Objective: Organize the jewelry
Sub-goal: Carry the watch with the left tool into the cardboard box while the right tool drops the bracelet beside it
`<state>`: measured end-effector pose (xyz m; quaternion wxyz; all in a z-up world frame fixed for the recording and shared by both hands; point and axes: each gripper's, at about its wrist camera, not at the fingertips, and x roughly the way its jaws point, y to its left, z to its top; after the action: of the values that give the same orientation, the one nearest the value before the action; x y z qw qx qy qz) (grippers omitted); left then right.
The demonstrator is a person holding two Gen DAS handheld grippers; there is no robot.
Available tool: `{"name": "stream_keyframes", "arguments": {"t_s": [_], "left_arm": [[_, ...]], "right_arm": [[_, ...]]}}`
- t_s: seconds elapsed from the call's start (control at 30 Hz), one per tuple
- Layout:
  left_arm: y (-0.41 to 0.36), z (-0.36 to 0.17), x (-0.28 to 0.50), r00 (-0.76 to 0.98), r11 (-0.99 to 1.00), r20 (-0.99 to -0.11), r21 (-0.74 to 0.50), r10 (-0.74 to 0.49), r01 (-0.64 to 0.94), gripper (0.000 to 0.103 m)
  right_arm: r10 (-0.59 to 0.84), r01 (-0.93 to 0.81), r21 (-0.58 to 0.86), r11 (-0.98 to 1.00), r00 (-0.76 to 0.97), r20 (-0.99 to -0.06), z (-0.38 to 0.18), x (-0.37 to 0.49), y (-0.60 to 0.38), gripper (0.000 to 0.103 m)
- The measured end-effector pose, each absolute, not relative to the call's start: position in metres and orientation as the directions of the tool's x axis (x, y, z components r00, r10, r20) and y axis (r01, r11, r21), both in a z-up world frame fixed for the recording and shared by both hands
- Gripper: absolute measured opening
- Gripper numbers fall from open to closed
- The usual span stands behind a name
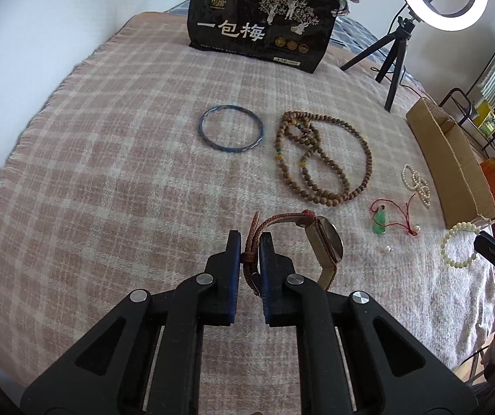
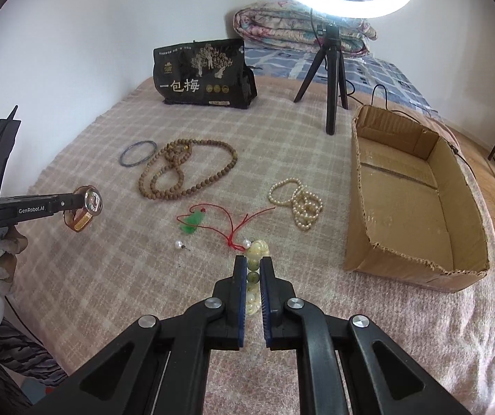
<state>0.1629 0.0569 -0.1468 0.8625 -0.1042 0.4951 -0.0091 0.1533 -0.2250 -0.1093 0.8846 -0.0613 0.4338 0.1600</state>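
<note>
1. Cardboard box [image 2: 417,204] is the landmark for everything below: open-topped and bare inside, it sits on the plaid blanket [image 2: 109,276] with its long axis running away from the right wrist camera.
2. The right gripper [image 2: 253,269] has its jaws closed on a pale bead bracelet [image 2: 256,269], whose loop runs lengthwise between the pads. It is just beside the box's near corner, on the side away from the box's opening, and looks lifted or barely touching the blanket; I cannot tell which.
3. The left gripper [image 1: 250,252] is clamped on the woven strap of a wristwatch [image 1: 323,242], the gold case hanging to one side. In the right wrist view the watch is held above the blanket, well apart from the box, across the whole spread of jewelry.
4. My judgement: the right hand is much nearer, so the bracelet should reach the box first, by a short carry over the near wall.
5. Between the watch and the box lie a wooden bead necklace [image 2: 185,173], a blue bangle [image 2: 137,154], a jade pendant on red cord [image 2: 192,223], a pearl strand [image 2: 299,204] and two loose pearl earrings.
6. Writing: the black bag [image 1: 261,24] beyond the box reads "一包梅"; the left gripper's side reads "GenRobot.AI".
</note>
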Motion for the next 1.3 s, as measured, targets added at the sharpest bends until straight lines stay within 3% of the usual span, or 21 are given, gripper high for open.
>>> {"name": "stream_keyframes", "arguments": {"t_s": [0.63, 1.3], "left_arm": [[-0.039, -0.089, 0.192, 0.590, 0.960, -0.764, -0.271, -0.261, 0.075, 0.009], [-0.182, -0.077, 0.226, 0.564, 0.923, -0.730, -0.286, -0.385, 0.258, 0.009]], "right_arm": [[0.156, -0.184, 0.032, 0.982, 0.710, -0.687, -0.050, 0.196, -0.289, 0.005], [0.055, -0.075, 0.003, 0.997, 0.699, -0.713, -0.066, 0.247, -0.373, 0.005]]}}
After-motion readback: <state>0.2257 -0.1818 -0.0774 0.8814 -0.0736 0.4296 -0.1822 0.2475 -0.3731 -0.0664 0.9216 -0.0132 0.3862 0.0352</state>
